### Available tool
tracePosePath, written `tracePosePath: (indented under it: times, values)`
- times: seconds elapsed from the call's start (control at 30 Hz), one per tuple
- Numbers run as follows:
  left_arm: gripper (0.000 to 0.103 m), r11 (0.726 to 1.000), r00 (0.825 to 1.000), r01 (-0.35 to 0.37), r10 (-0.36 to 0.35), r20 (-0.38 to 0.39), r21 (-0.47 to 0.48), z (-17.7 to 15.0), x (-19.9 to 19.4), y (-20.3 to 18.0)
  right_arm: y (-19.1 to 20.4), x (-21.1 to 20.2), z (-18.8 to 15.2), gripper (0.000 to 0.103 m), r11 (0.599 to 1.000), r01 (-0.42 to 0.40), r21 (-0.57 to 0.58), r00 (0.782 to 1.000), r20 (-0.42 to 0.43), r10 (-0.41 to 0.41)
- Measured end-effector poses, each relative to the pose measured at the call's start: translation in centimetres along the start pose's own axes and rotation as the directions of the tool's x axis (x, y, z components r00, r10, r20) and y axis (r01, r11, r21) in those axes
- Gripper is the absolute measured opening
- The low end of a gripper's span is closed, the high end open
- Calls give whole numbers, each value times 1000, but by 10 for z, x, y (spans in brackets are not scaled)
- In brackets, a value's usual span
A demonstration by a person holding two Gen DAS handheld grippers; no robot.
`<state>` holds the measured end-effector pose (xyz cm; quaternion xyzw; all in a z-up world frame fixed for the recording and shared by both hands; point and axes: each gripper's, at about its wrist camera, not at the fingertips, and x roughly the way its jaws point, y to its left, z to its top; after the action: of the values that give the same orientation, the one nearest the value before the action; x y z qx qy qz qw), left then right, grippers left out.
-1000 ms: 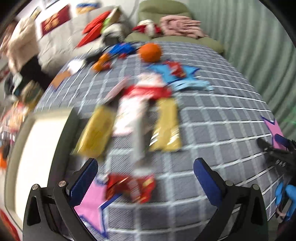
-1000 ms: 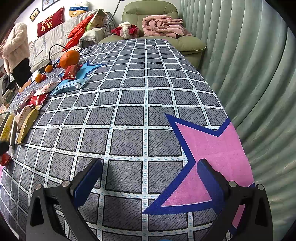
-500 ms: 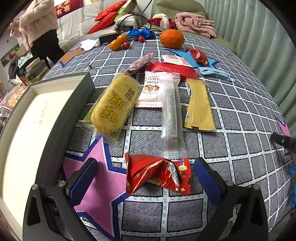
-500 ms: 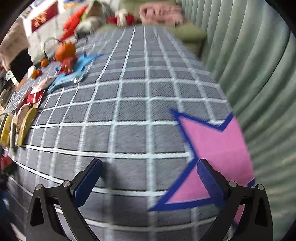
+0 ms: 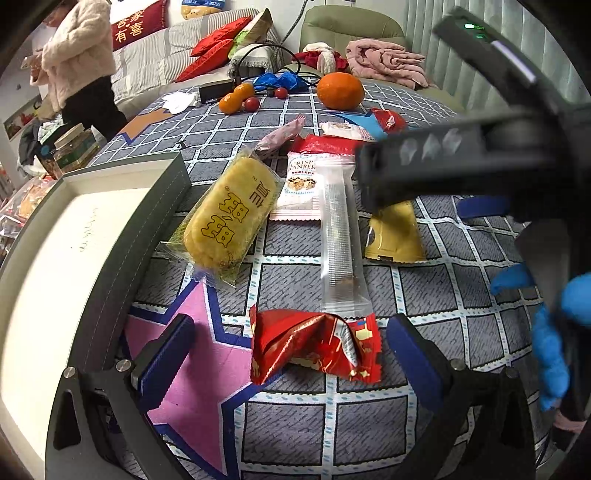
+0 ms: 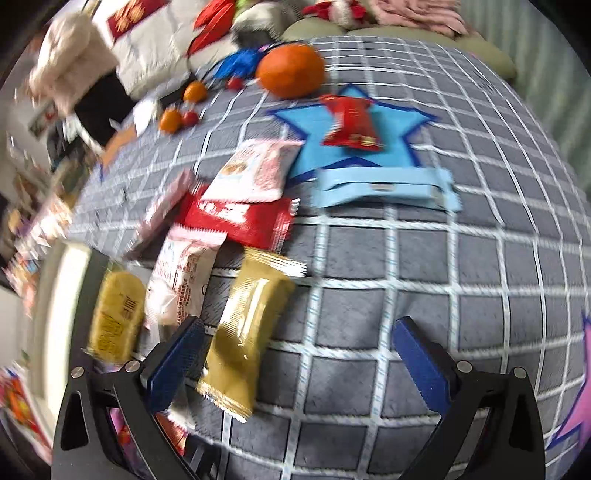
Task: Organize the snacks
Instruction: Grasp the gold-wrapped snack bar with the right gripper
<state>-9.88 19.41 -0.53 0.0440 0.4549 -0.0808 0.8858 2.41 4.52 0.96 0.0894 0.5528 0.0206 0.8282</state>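
We read large dark Chinese characters, 甜甜 among them, on the yellow cake packet [image 5: 229,218] in the left wrist view. The white snack packet [image 5: 301,181] beside it carries "CRISP" above letters that look like "ANBER", partly hidden. The red cushion [image 5: 135,22] on the sofa bears the gold characters 吉家有喜. The right wrist view is too blurred to read.

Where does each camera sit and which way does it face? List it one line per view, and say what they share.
Left wrist: on the left gripper, low over the table, facing the red snack packet and grey box; its open fingers, the right gripper and a blue-gloved hand show.
Right wrist: on the right gripper, facing the gold packet; only its own open fingers show.
Shared: gold packet, orange, yellow cake packet.
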Motion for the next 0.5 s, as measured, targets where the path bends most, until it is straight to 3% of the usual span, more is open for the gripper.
tracePosePath:
  times: [0.07,0.13,0.17,0.3,0.5]
  values:
    - [103,1000,1000,2,-2,1,1,-1,0,0,10,1,-5,82,994,73,-85,997,24,-71]
    - [103,1000,1000,2,-2,2,1,0,-1,-1,9,-8,-15,39,985,106,-138,993,65,-97]
    - [103,1000,1000,2,-2,3,1,-1,-1,-1,4,-12,-18,33,986,86,-140,995,67,-77]
    - [103,1000,1000,2,-2,3,1,-1,-1,-1,-30,-29,-35,32,997,11,-75,998,56,-6]
    - [103,1000,1000,1,-1,0,3,0,0,-1,-102,-68,-93,32,998,36,48,994,103,-41]
